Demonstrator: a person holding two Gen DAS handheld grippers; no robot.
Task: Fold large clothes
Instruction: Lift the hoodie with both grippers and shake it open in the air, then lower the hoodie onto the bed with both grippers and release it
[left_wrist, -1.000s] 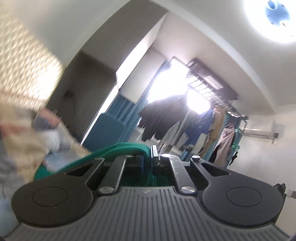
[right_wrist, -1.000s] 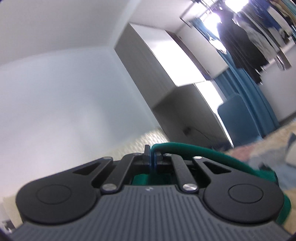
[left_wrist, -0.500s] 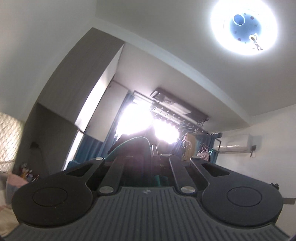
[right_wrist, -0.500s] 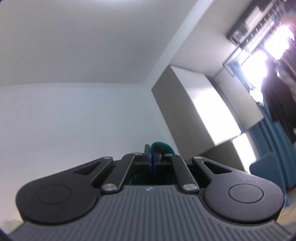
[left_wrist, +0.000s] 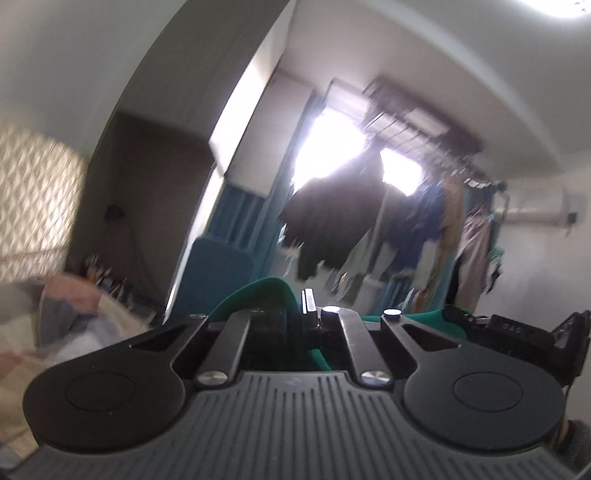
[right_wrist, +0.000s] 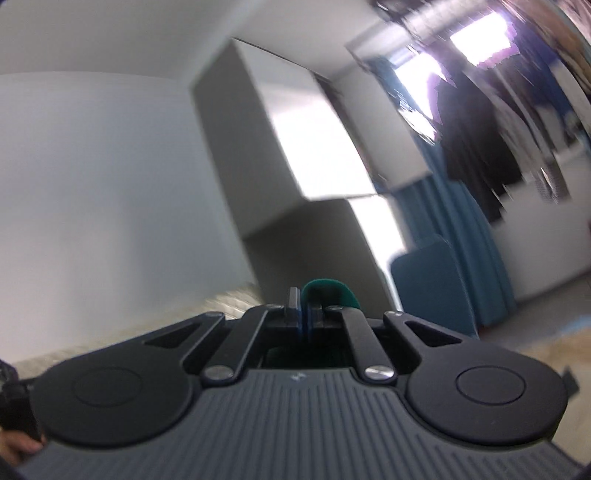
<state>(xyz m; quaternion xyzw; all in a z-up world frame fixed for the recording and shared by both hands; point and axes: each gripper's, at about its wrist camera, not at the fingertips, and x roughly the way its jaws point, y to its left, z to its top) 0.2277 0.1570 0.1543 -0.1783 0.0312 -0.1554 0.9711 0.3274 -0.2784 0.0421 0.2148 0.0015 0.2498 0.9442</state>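
Both cameras look out level across a bedroom, blurred. Ahead of the left gripper's fingers rises a tall grey wardrobe (left_wrist: 177, 92), and beyond the fingertips to the right a bright window (left_wrist: 332, 147) with a dark garment (left_wrist: 332, 221) hanging in front of it on a clothes rack (left_wrist: 454, 221). Low to the left of the fingers lies a bed (left_wrist: 55, 325) with pale, rumpled bedding. A blue chair (left_wrist: 218, 273) stands just past the fingertips on the left.

The green garment (left_wrist: 258, 295) is up off the bed, caught at both ends. The left gripper (left_wrist: 308, 301) has its fingers pressed together on a fold of it; cloth bulges up on the left of the fingers and runs off to the right behind the linkage.

The right gripper (right_wrist: 303, 301) is likewise clamped tight on the green garment, a small hump of cloth (right_wrist: 328, 290) showing just over the fingertips. Ahead of these fingers stands the same wardrobe, with blue curtains (right_wrist: 454, 221) to the right.
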